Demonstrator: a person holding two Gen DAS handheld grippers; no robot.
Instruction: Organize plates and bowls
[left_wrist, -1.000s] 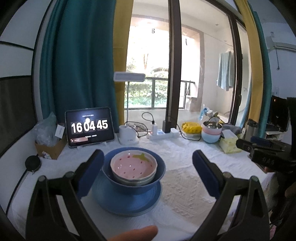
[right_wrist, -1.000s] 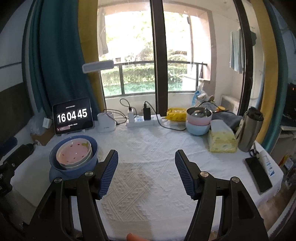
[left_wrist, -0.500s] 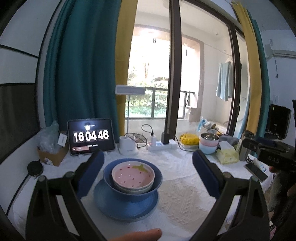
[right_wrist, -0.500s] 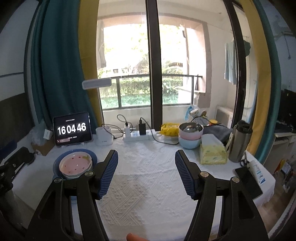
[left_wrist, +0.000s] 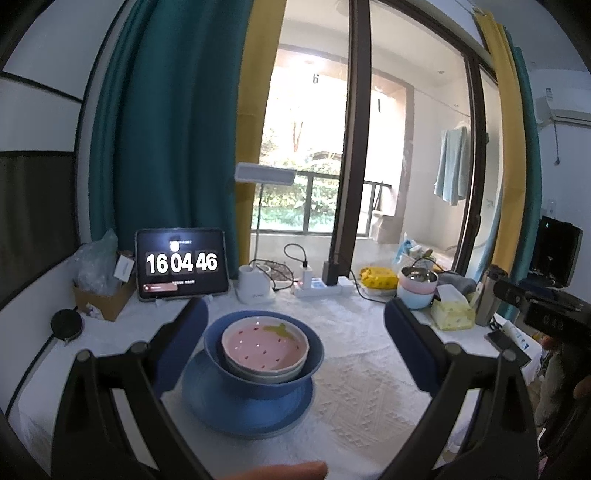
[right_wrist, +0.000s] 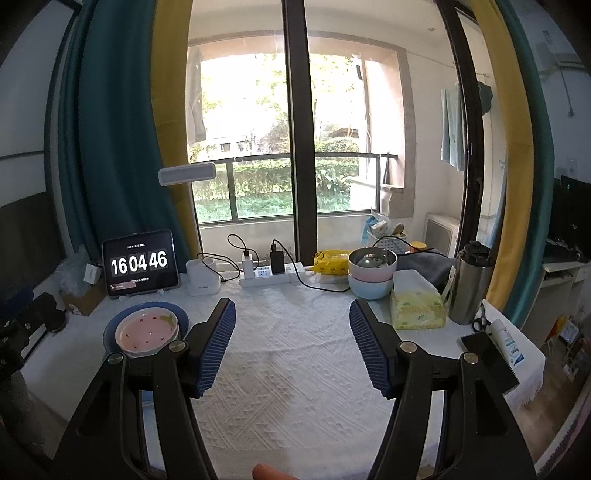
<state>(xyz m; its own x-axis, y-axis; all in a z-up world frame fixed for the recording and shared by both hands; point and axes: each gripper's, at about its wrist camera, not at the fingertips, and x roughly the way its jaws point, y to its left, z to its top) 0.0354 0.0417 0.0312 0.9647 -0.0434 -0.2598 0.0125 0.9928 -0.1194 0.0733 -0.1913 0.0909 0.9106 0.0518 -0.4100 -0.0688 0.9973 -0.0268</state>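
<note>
Jaws: both grippers stand wide apart and hold nothing; the left gripper (left_wrist: 295, 347) frames the dish stack without touching it, and the right gripper (right_wrist: 292, 345) hangs over bare cloth.
Stack: a pink dotted bowl (left_wrist: 264, 345) sits in a pale bowl, nested in a blue bowl (left_wrist: 263, 373), which rests on a blue plate (left_wrist: 247, 410) on the left part of the surface (right_wrist: 295, 369).
Other bowls: a second bowl stack (right_wrist: 371, 273), steel over pink over pale blue, stands near the far right, just beside the tissue pack (right_wrist: 416, 309).
Surroundings: a tablet clock (left_wrist: 181, 264), lamp base and power strip line the back edge; a steel flask (right_wrist: 472, 282) and a phone (right_wrist: 489, 356) lie to the right.
Progress, judged: the left stack looks finished; the far bowls may not belong to the job.
Risk: if the left gripper closes on the blue bowl's rim, the nested bowls could tip or slide, and the plate could drag the cloth.
Risk: reaching for the far bowls could knock the flask or tissue pack.
</note>
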